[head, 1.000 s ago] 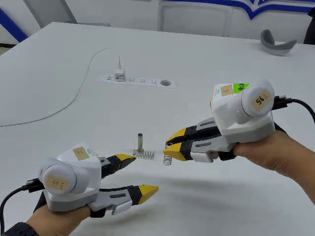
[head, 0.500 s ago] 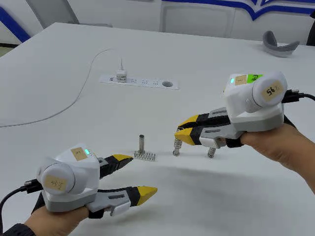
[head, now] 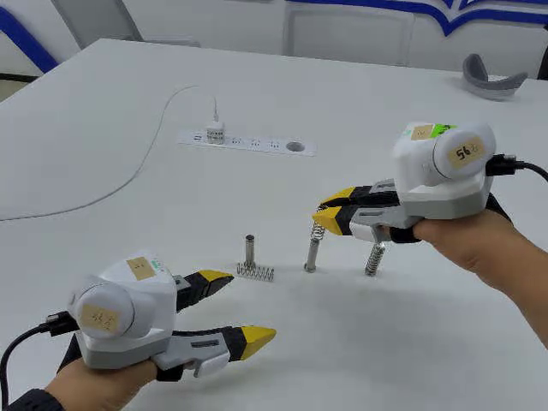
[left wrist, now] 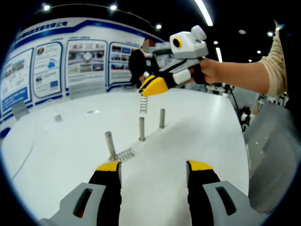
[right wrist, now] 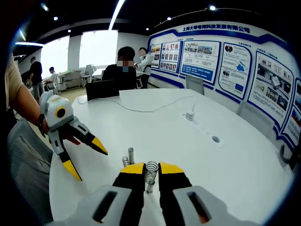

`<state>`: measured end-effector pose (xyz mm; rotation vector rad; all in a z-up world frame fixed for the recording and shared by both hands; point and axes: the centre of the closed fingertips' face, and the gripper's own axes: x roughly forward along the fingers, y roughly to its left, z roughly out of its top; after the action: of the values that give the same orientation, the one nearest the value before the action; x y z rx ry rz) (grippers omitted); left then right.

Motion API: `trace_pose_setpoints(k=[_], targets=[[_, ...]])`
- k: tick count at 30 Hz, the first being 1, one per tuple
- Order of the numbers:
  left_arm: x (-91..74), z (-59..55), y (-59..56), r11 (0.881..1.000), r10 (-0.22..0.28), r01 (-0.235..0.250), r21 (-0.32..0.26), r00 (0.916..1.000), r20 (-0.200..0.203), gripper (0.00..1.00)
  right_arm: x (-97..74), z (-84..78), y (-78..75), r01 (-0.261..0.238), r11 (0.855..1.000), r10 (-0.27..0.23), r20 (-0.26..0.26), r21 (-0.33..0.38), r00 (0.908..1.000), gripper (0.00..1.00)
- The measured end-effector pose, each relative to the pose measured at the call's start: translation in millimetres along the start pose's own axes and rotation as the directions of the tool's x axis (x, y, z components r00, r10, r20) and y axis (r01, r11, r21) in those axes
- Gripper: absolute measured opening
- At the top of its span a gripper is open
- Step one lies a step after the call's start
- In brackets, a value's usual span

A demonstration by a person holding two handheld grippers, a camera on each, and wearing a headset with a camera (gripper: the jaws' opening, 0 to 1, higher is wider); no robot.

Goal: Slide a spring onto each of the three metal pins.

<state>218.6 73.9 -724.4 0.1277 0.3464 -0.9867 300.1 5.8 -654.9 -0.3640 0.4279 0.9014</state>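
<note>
My right gripper [head: 324,218] clamps spring [head: 318,232] over middle pin [head: 312,255]; my left gripper [head: 247,304] wide apart, empty. Risk: if spring tilts, catches pin top, pops out or tips pin.

Lighting: bright, even, from overhead; long white ceiling strip lights [right wrist: 117,12] and small round spotlights [left wrist: 113,7].
Shadows: soft, pale grey, on the matte white counter [head: 171,214] under the right gripper [head: 325,218].
Glare: strip lights blown out.
Distortion: heavy fisheye bending in both gripper views.
Focus: head view sharp; blue-and-white wall posters [left wrist: 47,66] slightly soft.
</note>
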Motion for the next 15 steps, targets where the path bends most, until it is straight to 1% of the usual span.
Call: trace_pose_setpoints(k=[6,13,15], targets=[[-0.7,-1.0,1.3,1.000,0.004,-0.004,-0.001,1.0000,-0.002,0.56,7.4,-6.4,-2.3,0.002,1.000,-0.002,-0.014,0.010,0.9999,0.12],[-1.0,-1.8,2.0,1.000,0.007,-0.007,-0.002,1.0000,-0.003,0.56,10.4,-13.8,-5.9,0.011,1.000,-0.011,-0.026,0.019,0.9996,0.12],[-1.0,-2.0,1.9,1.000,0.007,-0.007,-0.002,1.0000,-0.004,0.56,11.7,-15.9,-5.2,0.007,1.000,-0.006,-0.027,0.026,0.9996,0.12]])
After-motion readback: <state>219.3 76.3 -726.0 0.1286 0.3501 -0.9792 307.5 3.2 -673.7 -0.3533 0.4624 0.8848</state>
